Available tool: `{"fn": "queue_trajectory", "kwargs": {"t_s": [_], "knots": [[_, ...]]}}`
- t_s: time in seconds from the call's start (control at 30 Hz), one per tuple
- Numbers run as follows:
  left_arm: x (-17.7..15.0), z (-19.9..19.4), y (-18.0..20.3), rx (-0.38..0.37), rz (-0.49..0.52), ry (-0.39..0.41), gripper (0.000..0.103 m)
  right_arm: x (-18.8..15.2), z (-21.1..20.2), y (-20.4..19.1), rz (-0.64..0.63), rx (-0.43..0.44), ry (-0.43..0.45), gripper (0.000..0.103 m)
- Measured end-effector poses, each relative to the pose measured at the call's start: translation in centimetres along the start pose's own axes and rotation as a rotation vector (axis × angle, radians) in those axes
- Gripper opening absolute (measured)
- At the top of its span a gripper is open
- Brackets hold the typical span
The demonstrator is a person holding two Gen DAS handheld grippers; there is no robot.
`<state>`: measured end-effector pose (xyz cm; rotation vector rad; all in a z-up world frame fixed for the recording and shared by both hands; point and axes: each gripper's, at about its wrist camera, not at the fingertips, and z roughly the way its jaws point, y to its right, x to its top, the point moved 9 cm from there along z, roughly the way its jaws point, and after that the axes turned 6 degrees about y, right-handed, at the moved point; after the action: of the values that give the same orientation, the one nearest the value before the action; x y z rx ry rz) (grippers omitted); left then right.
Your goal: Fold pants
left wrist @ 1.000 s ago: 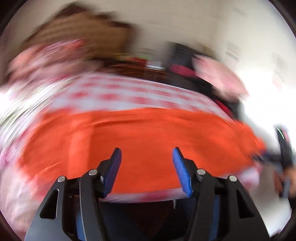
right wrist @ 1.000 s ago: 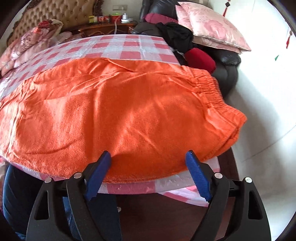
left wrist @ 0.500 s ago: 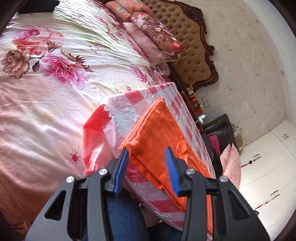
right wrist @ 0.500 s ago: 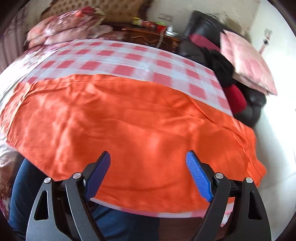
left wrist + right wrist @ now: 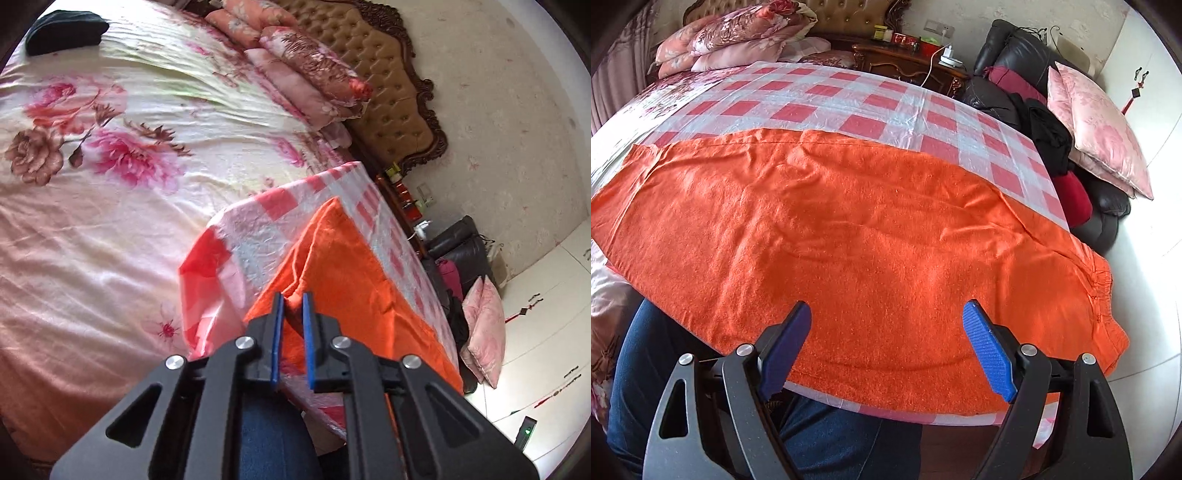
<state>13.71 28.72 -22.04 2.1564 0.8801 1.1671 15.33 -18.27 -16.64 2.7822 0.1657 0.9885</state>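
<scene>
Orange pants (image 5: 849, 229) lie flat along the near side of a table under a red-and-white checked cloth (image 5: 827, 96), waistband at the right, leg ends at the left. In the left wrist view my left gripper (image 5: 293, 301) is at the leg-end corner of the pants (image 5: 354, 280). Its jaws are closing, with a raised fold of the orange hem pinched between the blue pads. My right gripper (image 5: 886, 310) hangs open above the near edge of the pants, around the middle of their length, with nothing between its fingers.
A bed with a floral sheet (image 5: 110, 184) and stacked pillows (image 5: 295, 74) adjoins the table's left end. A dark sofa with a pink cushion (image 5: 1100, 125) stands to the right, a nightstand (image 5: 905, 55) behind. The person's legs in jeans (image 5: 831, 435) are at the near edge.
The left gripper swung to the leg-end corner of the pants and its jaws narrowed onto the hem. The right gripper slid left from the waistband end, still wide open.
</scene>
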Motion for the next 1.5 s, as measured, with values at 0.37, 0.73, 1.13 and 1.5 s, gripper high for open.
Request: {"fn": "queue_trajectory", "kwargs": {"t_s": [0.37, 0.73, 1.13, 1.5], "knots": [[-2.3, 2.0, -4.2, -0.165, -0.376, -0.081, 0.068, 0.3, 0.4, -0.3, 0.015, 0.026, -0.009, 0.081], [0.2, 1.6, -0.8, -0.147, -0.167, -0.097, 0.017, 8.7, 6.0, -3.5, 0.102, 0.154, 0.001, 0.082], [5.6, 6.3, 2.5, -0.075, 0.0, -0.126, 0.017, 12.6, 13.4, -3.3, 0.175, 0.09, 0.05, 0.082], [7.6, 7.5, 0.3, -0.081, -0.056, -0.119, 0.018, 15.8, 14.6, -5.2, 0.151, 0.082, 0.074, 0.085]]}}
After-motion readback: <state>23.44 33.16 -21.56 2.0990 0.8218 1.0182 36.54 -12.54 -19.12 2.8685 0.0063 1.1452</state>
